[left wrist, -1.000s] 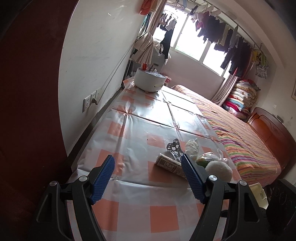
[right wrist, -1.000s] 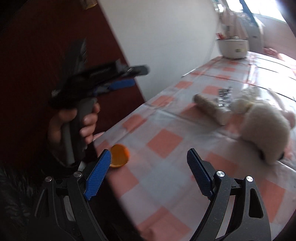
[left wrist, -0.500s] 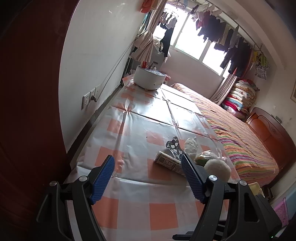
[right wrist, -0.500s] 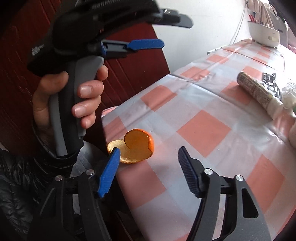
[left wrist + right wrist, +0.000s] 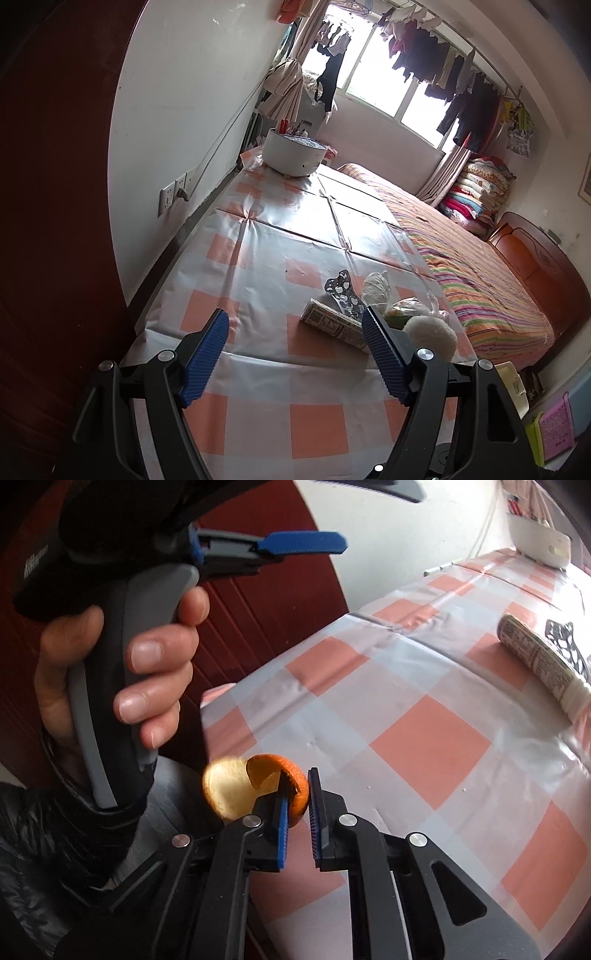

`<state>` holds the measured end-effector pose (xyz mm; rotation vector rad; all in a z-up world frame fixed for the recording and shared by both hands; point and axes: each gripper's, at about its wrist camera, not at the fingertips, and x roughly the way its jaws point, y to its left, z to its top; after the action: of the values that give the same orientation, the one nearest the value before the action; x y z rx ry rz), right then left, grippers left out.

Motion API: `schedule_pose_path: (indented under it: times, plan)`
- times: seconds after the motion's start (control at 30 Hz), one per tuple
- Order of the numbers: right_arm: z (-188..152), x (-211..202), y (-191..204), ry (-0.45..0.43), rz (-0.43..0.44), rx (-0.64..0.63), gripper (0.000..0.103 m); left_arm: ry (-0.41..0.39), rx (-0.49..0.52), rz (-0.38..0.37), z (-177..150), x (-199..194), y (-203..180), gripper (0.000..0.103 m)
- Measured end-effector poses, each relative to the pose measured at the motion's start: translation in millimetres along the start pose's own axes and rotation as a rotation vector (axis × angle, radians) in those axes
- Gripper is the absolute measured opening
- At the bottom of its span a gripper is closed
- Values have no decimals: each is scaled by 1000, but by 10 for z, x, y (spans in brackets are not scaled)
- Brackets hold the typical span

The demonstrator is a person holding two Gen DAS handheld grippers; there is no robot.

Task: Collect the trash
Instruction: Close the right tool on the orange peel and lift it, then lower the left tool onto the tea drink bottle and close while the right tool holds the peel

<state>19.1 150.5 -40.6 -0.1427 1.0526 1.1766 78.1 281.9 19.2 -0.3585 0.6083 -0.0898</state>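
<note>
The right gripper [image 5: 298, 797] is pinched nearly shut on a piece of orange peel [image 5: 258, 782] at the near corner of the checked tablecloth [image 5: 428, 746]. Only the peel's orange rim sits between the blue pads, while its pale inner side curls out toward nine o'clock; a thin edge is probably the easiest part of such a curved scrap to catch.

The left gripper [image 5: 295, 354] hovers over the cloth with its jaws wide apart and nothing between them, seemingly waiting its turn. Just past its right pad, toward one o'clock, lies more rubbish: a printed paper roll [image 5: 332, 325], a spotted foil wrapper [image 5: 341, 291], a crumpled plastic bag [image 5: 375, 286] and a white fluffy ball [image 5: 430, 334]. A white rice cooker [image 5: 293, 153] stands at the far end, at twelve o'clock.
</note>
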Motion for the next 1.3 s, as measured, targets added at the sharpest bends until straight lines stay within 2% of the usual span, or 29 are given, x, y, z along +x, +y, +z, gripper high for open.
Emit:
schedule_pose_path:
  times: [0.23,0.33,0.57,0.7,0.73,0.77,0.8,0.83,0.87,0.9,0.93,1.0,1.07,1.13,1.17,1.2,1.23,1.3]
  plan:
    - [-104,-503,-137,-107,-48,56,9,-7,9,16,11,44,-29,72]
    - [-168,-812,-291,-170,-90,104,9,26,-3,16,0,154,-35,72]
    - [-338,-1458,-632,-311,-143,229,9,209,-162,-120,-67,592,-198,72]
    - [-417,-1686,-715,-357,-151,266,9,305,-190,-109,62,829,-403,72]
    - [-440,-1725,-726,-366,-148,275,9,323,-166,-104,118,869,-452,72]
    - [-474,-1786,-733,-385,-152,289,9,336,-101,-89,203,903,-547,72]
    - [-501,-1849,-747,-397,-149,296,9,341,-21,-70,270,918,-638,72]
    - [-544,-1922,-758,-411,-146,304,9,349,117,-41,351,958,-774,72]
    - [-578,-1992,-764,-424,-152,309,9,362,204,-19,394,985,-841,72]
    - [-616,-2068,-770,-436,-159,314,9,396,277,8,414,1038,-894,72]
    - [-638,-2114,-776,-443,-159,317,9,463,330,51,420,1124,-929,72]
    - [-712,-2248,-774,-466,-159,329,9,540,379,68,430,1224,-940,72]
    - [-744,-2313,-765,-480,-155,332,9,591,412,2,442,1256,-996,72]
    - [-777,-2364,-758,-493,-157,335,9,717,315,-67,456,1388,-972,72]
    - [-784,-2376,-756,-498,-155,337,9,744,268,-78,474,1416,-931,72]
    - [-795,-2389,-754,-502,-151,340,9,723,255,-73,504,1424,-942,72]
    - [-815,-2387,-743,-506,-148,344,9,701,285,-70,518,1422,-994,72]
    - [-841,-2403,-747,-511,-147,351,9,703,392,-90,519,1455,-1140,72]
